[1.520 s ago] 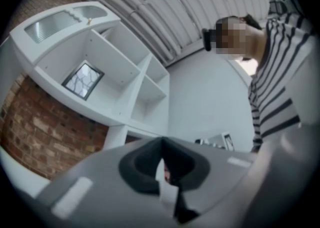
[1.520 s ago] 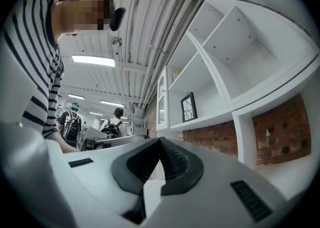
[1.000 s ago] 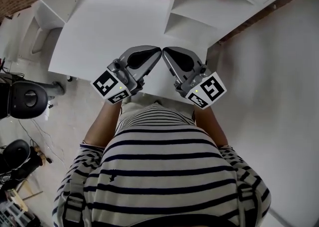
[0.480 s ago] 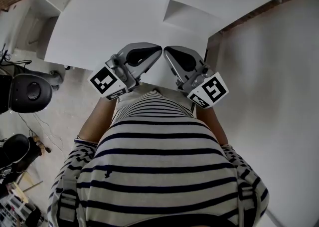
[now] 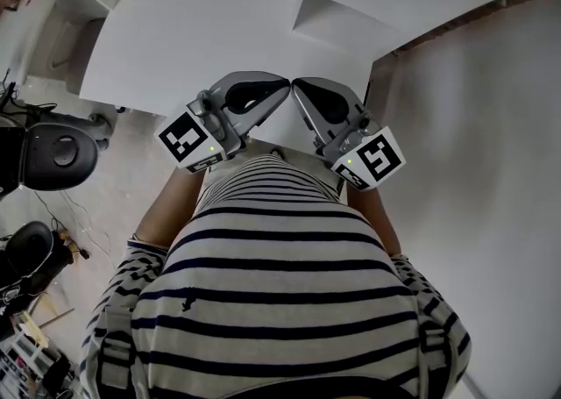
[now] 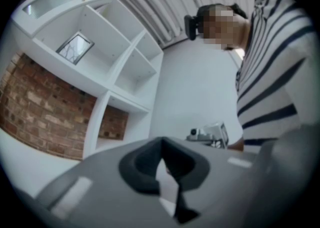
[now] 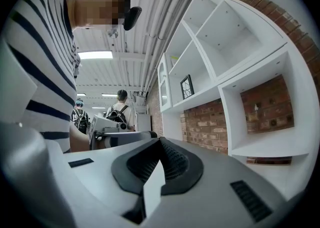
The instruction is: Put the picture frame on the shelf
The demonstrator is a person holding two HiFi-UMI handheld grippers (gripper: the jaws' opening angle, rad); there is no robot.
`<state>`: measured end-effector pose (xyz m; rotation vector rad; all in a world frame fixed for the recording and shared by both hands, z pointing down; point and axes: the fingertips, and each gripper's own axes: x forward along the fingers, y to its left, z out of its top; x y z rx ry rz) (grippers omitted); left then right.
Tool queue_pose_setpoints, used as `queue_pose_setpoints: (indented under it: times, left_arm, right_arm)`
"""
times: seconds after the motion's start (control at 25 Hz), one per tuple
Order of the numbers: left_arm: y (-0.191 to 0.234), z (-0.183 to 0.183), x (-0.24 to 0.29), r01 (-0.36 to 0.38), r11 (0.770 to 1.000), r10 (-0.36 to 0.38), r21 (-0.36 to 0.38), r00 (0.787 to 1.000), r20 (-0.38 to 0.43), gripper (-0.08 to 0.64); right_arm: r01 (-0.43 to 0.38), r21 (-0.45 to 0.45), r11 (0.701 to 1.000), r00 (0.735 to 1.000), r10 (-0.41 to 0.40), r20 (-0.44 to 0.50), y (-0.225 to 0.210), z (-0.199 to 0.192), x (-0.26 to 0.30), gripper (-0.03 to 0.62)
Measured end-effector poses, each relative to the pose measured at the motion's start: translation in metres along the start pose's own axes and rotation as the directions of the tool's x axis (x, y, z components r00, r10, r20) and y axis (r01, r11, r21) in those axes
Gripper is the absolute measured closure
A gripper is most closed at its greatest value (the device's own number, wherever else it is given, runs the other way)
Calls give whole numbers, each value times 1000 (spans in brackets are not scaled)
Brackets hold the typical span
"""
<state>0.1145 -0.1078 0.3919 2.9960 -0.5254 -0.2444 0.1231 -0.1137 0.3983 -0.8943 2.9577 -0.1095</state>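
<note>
A dark picture frame (image 6: 75,47) stands in an upper compartment of the white shelf unit (image 6: 117,71); the right gripper view also shows the frame (image 7: 187,86) on a shelf board. In the head view the frame is hidden. My left gripper (image 5: 280,84) and right gripper (image 5: 298,85) hover tip to tip over the front edge of the white table (image 5: 193,29), close to my striped shirt. Both are shut with nothing between the jaws. Each gripper view looks along its own shut jaws, left gripper (image 6: 161,140) and right gripper (image 7: 160,140).
The shelf unit (image 5: 351,3) stands at the table's back right against a brick wall (image 7: 207,127). A white wall panel (image 5: 473,125) runs along the right. Black stools (image 5: 53,152) and cables lie on the floor at left. People (image 7: 120,109) stand far behind.
Both grippers stay shut and tip to tip at the table's front edge. The head view has drifted slightly, so the table's back edge has left the picture.
</note>
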Motion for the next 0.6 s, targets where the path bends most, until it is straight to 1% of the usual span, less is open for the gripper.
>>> queue_pose_setpoints:
  times: [0.6]
  left_arm:
    - [9, 0, -8, -29, 1000, 29, 8, 1000, -10, 552]
  right_arm:
    - [-11, -10, 1000, 1000, 11, -7, 0, -2, 8, 586]
